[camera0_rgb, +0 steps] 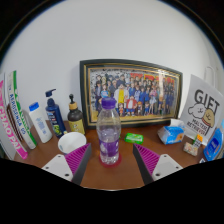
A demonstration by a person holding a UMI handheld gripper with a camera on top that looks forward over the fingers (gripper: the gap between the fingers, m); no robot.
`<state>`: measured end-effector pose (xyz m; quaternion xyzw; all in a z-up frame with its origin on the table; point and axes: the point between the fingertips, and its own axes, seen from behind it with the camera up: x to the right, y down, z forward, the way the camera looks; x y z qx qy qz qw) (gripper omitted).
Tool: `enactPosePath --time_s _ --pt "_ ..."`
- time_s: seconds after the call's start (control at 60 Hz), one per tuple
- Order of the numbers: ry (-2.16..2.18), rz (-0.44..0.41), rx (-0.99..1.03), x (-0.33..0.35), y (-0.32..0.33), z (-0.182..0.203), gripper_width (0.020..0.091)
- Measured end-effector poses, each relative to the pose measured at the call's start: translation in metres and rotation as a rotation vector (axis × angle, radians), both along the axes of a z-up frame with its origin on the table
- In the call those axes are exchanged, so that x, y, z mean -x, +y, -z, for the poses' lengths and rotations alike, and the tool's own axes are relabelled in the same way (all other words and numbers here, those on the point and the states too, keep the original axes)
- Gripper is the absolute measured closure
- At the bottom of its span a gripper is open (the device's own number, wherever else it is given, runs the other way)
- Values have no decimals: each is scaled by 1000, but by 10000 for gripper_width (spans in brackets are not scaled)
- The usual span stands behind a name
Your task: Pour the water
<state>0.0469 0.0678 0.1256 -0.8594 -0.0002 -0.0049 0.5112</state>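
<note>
Gripper point(110, 160) fingers apart, empty. Water bottle point(108, 131) with purple cap and label stands upright on wooden table point(115, 178), dead ahead, on centreline between fingertips, gap either side. Long axis vertical. Judgement: straight advance, then close on label band, before any pour. Framed group photo point(131, 94) behind bottle. Lotion pump bottles point(62, 116) left of fingers; gift sign point(203, 110) right. No receiving cup identifiable.

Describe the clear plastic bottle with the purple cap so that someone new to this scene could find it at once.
Start at the large framed group photo leaning against the wall on the wooden table. In front of its left part stands the clear plastic bottle with a purple cap, upright, just ahead of the open gripper. Unlike the dark pump bottle and white tubes further left, it is see-through.
</note>
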Motion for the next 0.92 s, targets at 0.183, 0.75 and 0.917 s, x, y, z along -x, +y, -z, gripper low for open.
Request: enactPosePath --time_s 0.183,0.75,0.917 --pt "17 59 78 22 -109 -45 253" --pt "-59 55 66 44 -287 -115 250" --pt "-101 30 69 26 -297 -117 249"
